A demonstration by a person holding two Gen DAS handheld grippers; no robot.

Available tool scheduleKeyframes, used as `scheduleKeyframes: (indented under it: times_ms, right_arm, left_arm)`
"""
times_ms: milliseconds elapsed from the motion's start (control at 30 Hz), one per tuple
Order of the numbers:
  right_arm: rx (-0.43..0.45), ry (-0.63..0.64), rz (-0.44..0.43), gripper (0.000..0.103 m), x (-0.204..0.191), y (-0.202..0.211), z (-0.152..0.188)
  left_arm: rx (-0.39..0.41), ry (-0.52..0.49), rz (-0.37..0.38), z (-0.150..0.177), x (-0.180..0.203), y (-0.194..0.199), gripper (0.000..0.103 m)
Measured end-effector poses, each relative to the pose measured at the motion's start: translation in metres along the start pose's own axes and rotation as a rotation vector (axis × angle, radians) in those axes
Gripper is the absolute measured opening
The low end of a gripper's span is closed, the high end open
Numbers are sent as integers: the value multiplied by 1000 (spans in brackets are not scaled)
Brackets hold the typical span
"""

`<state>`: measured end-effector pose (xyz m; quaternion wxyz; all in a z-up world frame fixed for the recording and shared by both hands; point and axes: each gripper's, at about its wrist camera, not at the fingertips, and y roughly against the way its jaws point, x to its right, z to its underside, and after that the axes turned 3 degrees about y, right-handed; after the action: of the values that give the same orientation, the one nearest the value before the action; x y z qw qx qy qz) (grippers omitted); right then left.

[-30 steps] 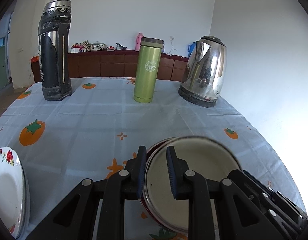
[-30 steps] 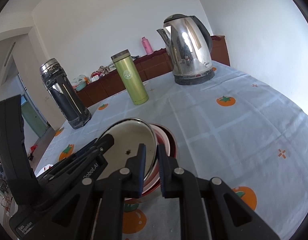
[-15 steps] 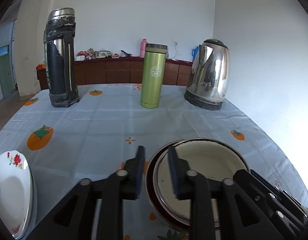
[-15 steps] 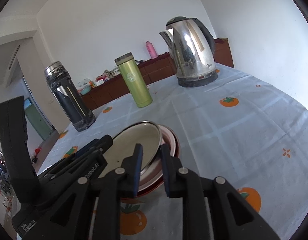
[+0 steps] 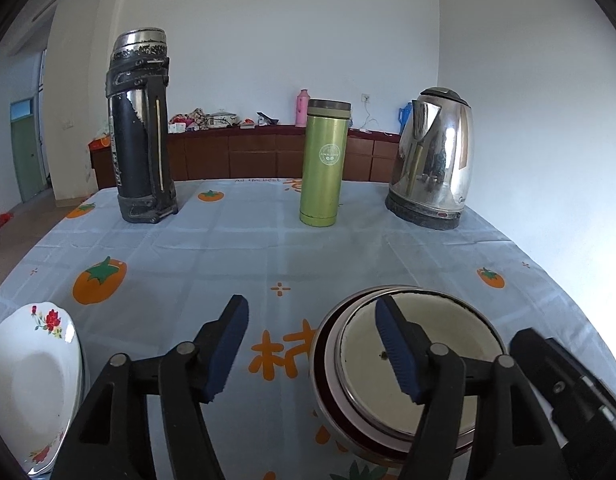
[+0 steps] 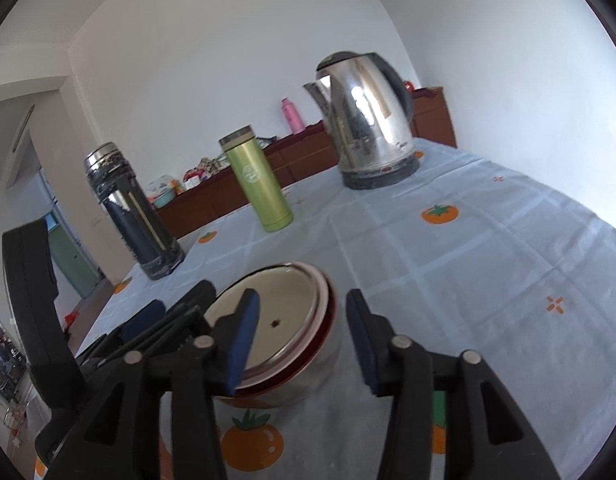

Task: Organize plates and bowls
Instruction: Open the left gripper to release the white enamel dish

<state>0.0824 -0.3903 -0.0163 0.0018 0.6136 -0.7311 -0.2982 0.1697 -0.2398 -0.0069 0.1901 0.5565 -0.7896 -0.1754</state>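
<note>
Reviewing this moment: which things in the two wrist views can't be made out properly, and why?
- Stack of nested bowls: how many cannot be counted; left view, near side behind the opening left gripper's finger; right view, behind the opening right gripper's finger.
- White flowered plates: left view, cut off by the lens edge.
- Clutter on the brown sideboard: too small.

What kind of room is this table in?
Probably a home dining room: a table under a tomato-print cloth, a steel electric kettle and a green metal flask on it, and a long brown wooden sideboard along the wall.
</note>
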Motion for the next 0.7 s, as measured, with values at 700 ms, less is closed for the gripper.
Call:
scheduleKeyframes:
  times_ms: [700]
  right_arm:
    - [160,63,151,81,1,20,2]
  left_arm:
    - [34,-31,-43,18,-6,25,74]
